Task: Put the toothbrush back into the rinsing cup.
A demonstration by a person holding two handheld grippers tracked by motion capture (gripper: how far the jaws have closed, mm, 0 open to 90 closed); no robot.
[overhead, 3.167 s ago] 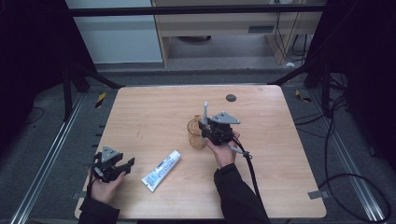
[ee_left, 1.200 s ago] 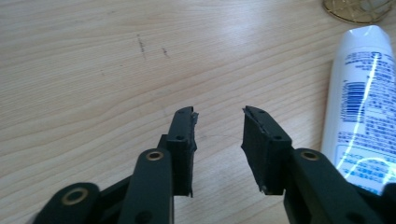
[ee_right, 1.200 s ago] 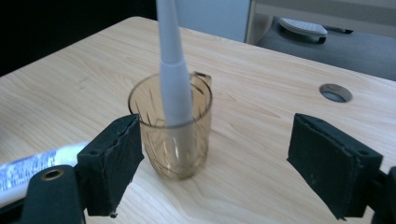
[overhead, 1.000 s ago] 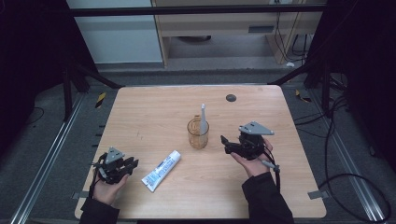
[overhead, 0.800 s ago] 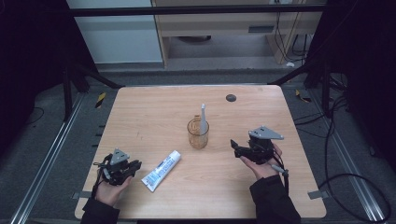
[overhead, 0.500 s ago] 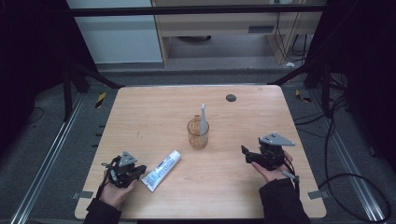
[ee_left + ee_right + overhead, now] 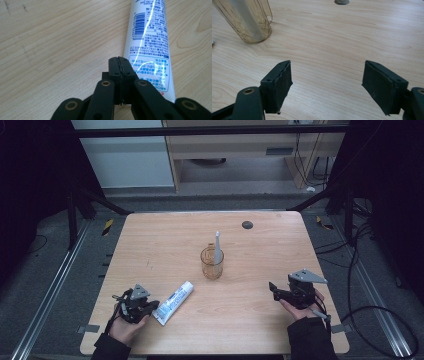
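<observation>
Toothbrush (image 7: 218,245) already stood in cup (image 7: 212,265), mid-table. Toothpaste tube (image 7: 173,295) left lying near-left; left gripper (image 7: 150,306) clenched empty beside it, right gripper (image 7: 272,289) spread wide, nothing held.

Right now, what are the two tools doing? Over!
Left tool shut, empty, beside toothpaste tube. Right tool open, empty, over bare table. Toothbrush stands in cup. Nothing in the way.
</observation>
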